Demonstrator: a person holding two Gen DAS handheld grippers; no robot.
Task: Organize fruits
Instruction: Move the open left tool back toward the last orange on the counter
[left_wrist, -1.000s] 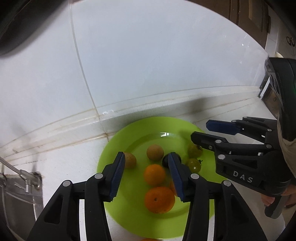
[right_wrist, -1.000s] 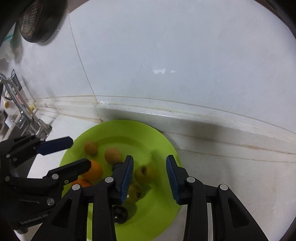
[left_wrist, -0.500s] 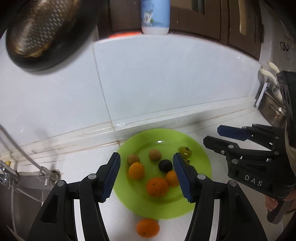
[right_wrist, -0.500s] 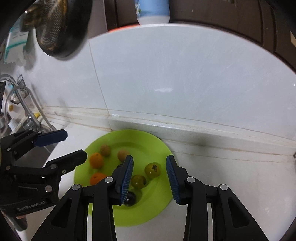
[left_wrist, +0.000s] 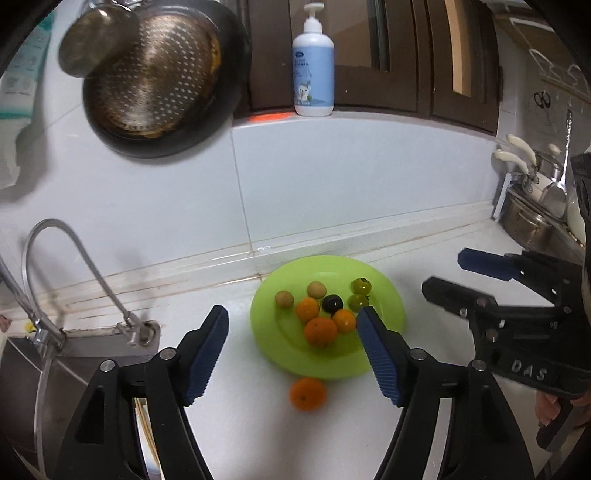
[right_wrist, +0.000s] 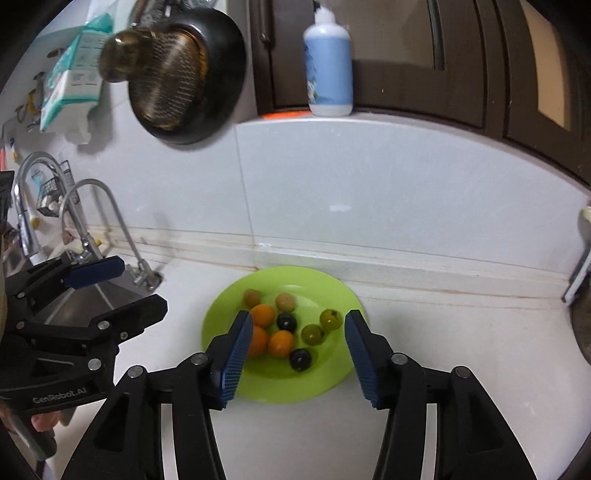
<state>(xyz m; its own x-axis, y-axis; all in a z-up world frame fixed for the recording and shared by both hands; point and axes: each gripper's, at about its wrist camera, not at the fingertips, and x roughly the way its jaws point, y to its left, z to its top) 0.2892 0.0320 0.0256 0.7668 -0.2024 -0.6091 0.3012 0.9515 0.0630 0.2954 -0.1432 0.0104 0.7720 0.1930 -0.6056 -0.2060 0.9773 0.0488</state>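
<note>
Left wrist view: faucet (left_wrist: 55, 273) far left of green plate (left_wrist: 388, 295). My left fingers (left_wrist: 291, 354) wide, empty, near plate. Loose orange (left_wrist: 307, 393) on desk (left_wrist: 240, 424) just before plate. My right fingers (left_wrist: 448, 275) right of plate, wide, empty.

- perforated strainer (left_wrist: 155, 77) inside a dark pan (left_wrist: 221, 122), hanging on the white tile wall (left_wrist: 351, 177)
- pump bottle (left_wrist: 313, 66) on the ledge (blue label)
- curved faucet (left_wrist: 70, 258) at the sink (left_wrist: 22, 373)
- steel pots (left_wrist: 532, 218) far right
</note>
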